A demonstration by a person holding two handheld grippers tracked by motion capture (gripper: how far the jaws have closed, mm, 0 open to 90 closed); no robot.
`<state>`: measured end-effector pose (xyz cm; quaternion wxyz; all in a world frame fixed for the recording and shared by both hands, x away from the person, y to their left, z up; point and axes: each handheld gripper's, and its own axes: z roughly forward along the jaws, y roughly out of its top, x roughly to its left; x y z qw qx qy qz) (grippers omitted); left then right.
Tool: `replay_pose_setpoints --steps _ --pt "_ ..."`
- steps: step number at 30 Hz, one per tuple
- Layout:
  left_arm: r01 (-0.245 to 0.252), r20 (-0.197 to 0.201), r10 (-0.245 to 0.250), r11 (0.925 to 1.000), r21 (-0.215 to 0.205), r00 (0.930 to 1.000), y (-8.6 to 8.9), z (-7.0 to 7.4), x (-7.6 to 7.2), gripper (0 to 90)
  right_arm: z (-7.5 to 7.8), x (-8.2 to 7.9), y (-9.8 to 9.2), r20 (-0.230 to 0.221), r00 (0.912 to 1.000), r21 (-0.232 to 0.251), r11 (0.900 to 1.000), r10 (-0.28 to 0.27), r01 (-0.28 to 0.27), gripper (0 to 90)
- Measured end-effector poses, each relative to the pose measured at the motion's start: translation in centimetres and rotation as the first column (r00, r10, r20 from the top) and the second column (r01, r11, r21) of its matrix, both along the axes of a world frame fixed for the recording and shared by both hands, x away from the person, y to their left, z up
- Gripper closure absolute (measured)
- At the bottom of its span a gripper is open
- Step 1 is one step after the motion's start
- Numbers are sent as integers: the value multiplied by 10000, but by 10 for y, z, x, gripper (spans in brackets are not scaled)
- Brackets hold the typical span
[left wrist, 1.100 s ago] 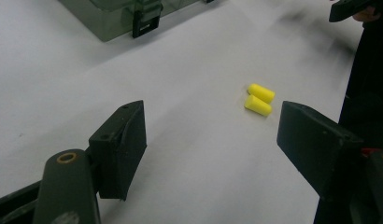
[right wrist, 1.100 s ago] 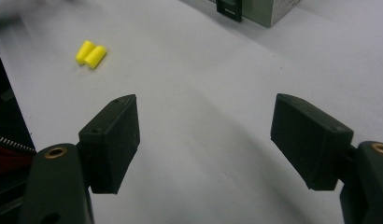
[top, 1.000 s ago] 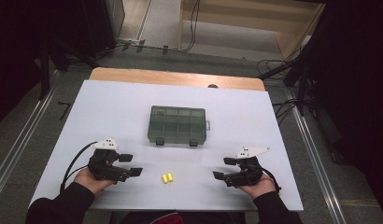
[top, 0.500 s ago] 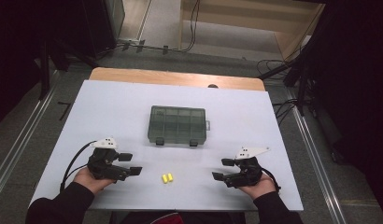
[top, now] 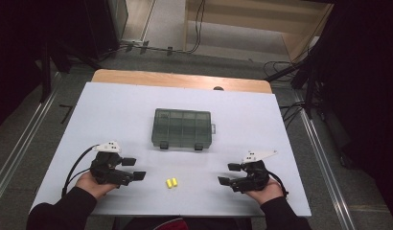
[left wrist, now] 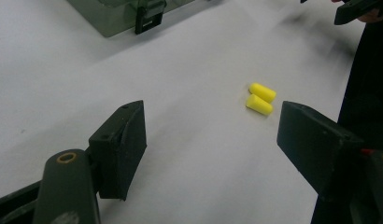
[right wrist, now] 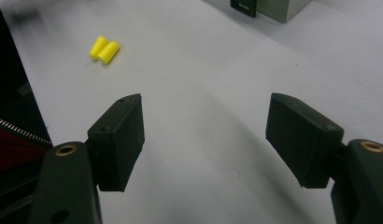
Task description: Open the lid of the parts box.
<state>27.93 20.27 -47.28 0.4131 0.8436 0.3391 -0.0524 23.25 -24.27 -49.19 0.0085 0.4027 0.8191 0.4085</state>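
– Yellow, foam by the look, touching side by side near the front edge of the white table point(top: 113, 110), about midway between the two hands: earplugs point(top: 171, 183). Shifted at all in the last second?

– Hardly. Same spot for the earplugs, same spot for the grey-green box point(top: 181, 128) farther back. At most a slight drift of the left gripper point(top: 134, 168); right gripper point(top: 227, 174) much as before.

– Meaning what for the job?

– Probably nothing begun yet. No grasp, no contact, just waiting on either side.

– Jaws?

– Spread wide on both, with only bare table between them. Along the left gripper point(left wrist: 213, 144): earplugs point(left wrist: 260, 98) ahead, nearer its right-hand jaw, still well apart from it. Along the right gripper point(right wrist: 206, 140): earplugs point(right wrist: 104, 49) far off to the upper left.

– And the box?

– Translucent, split into small compartments, two dark latches on the near side. Seems shut. Looks empty through the lid, though hard to say for sure from above.

– So, next?

– Likely open the latches, or pick an earplug first. Can't tell which.
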Motion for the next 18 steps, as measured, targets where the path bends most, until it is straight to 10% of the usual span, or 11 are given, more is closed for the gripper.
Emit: replay_pose_setpoints --steps 18 --pt "-62 -125 61 9999 -80 9999 1 0 1 244 1 2 -1 -287 9996 184 9998 -78 84 267"
